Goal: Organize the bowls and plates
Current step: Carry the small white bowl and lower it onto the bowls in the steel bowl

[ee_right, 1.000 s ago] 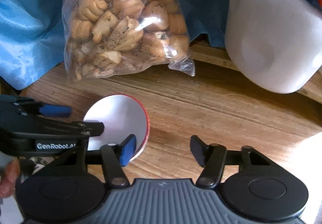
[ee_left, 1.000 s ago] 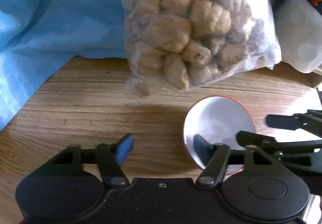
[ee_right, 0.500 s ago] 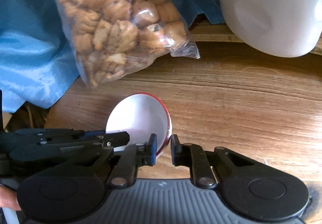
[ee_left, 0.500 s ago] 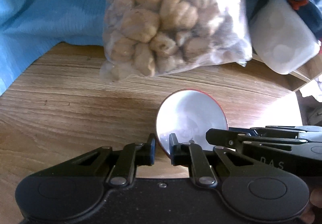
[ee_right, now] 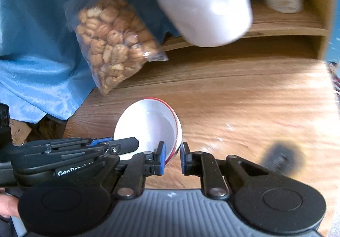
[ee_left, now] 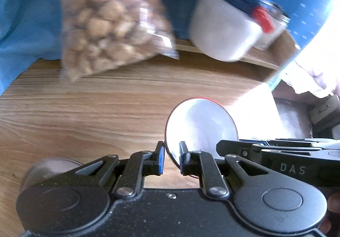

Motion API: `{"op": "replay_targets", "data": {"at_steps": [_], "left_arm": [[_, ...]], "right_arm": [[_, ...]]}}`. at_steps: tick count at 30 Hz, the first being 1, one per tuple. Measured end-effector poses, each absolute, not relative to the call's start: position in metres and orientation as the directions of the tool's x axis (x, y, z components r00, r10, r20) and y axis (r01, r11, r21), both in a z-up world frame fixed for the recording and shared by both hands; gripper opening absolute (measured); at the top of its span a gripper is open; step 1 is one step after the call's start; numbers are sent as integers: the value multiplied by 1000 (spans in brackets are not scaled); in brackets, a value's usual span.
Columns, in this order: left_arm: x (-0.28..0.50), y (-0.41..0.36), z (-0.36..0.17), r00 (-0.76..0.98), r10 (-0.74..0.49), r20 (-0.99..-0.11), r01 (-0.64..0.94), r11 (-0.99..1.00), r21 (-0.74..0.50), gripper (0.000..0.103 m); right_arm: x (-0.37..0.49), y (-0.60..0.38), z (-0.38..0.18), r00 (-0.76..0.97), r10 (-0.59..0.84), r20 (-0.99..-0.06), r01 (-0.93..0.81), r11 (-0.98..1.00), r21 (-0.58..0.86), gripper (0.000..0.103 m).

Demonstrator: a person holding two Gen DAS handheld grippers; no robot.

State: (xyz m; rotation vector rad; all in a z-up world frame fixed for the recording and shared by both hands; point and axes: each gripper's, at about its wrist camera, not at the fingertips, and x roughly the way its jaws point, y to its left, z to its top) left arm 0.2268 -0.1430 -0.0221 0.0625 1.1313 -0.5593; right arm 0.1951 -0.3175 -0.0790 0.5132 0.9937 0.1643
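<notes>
We see one small bowl (ee_right: pixel 148 128), white inside with a red rim, tilted, clamped at opposite rim edges above the wooden table (ee_right: pixel 244 92).

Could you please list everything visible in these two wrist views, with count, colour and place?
Small round bowl: one, white inside with a red rim, gripped on opposite rim edges by both grippers above the table.
Clear plastic bag of snacks: one, tan pieces, at the back left on the blue cloth.
White plastic jug: one, white with a blue and red top, at the back on the wooden shelf.
Blue cloth: one, draped at the back left.
Wooden table: one, light brown.
Wooden shelf: one, light brown, back right.
Left gripper: black, blue pads, shut on the bowl's rim.
Right gripper: black, blue pads, shut on the bowl's rim.
</notes>
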Motion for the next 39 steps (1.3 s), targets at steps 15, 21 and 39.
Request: {"op": "replay_targets", "data": {"at_steps": [15,21,39], "left_arm": [[153,-200,-27,224,-396,-890,546,808,-223,14],[138,-200,-32,210,-367,-906,536,819,-207,14],[125,-206,-38,232,-327,-916,537,828,-160,15]], "right_arm": [[92,-376,-73,543,328,-773,192,848,494,16],[76,-379,-83,511,362,-779,188,838,513,16],[67,-378,-92,484,360,-797,203,840,503,17]]}}
